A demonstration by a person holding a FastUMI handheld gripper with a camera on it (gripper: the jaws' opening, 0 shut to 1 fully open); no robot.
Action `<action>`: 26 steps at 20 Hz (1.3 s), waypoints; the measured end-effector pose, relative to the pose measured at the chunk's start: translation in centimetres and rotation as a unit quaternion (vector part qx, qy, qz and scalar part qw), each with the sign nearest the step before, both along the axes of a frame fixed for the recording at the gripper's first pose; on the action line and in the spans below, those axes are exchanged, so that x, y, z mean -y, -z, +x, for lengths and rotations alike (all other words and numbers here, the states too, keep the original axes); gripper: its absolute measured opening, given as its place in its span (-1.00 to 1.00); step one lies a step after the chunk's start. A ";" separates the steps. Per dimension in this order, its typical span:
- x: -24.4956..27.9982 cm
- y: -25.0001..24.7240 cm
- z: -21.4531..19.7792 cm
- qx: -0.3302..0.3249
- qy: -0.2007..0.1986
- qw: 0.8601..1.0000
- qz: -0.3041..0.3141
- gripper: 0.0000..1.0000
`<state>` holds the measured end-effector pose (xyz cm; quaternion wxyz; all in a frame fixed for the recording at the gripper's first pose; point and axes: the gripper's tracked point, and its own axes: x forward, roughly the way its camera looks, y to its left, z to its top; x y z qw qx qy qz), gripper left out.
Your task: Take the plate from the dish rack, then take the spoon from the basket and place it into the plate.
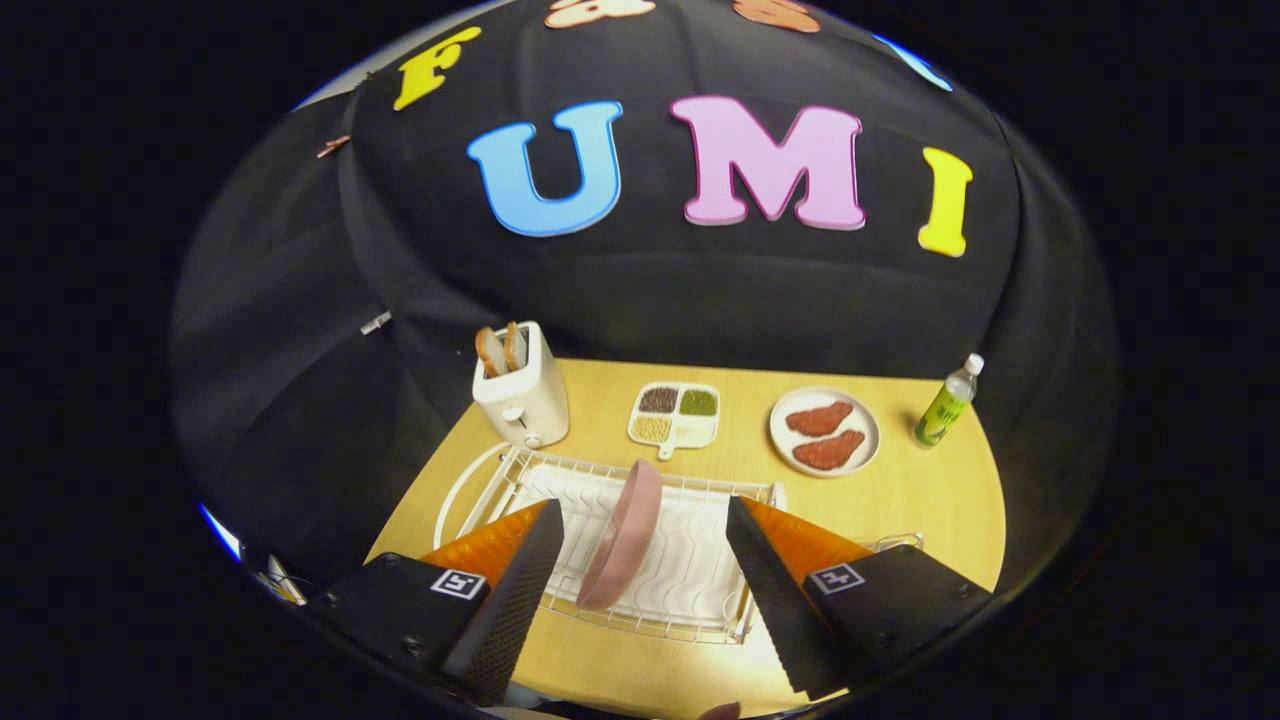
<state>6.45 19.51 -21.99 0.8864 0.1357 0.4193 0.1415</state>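
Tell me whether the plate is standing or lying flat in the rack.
Standing on edge: the pink plate sits upright in the dish rack, between the open gripper fingers.

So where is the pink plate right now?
The round pink plate stands on edge in the white wire dish rack on the wooden table, between the fingers of the open gripper and in front of the white toaster.

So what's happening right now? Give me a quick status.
Hand-held gripper open, fingers either side of the pink plate, not touching. Plate on edge in the dish rack. Nothing blocking the grab.
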 end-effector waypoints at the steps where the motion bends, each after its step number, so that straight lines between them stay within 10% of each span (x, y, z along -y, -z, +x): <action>1: -0.7 1.3 -0.1 -0.026 0.001 1.000 0.000 1.00; 7: -3.9 9.1 0.0 -0.120 0.017 0.992 -0.020 0.70; 16: -2.0 12.7 1.4 -0.159 0.068 0.978 -0.117 -0.45; 26: 0.1 6.7 5.8 -0.060 0.038 0.979 -0.188 -0.48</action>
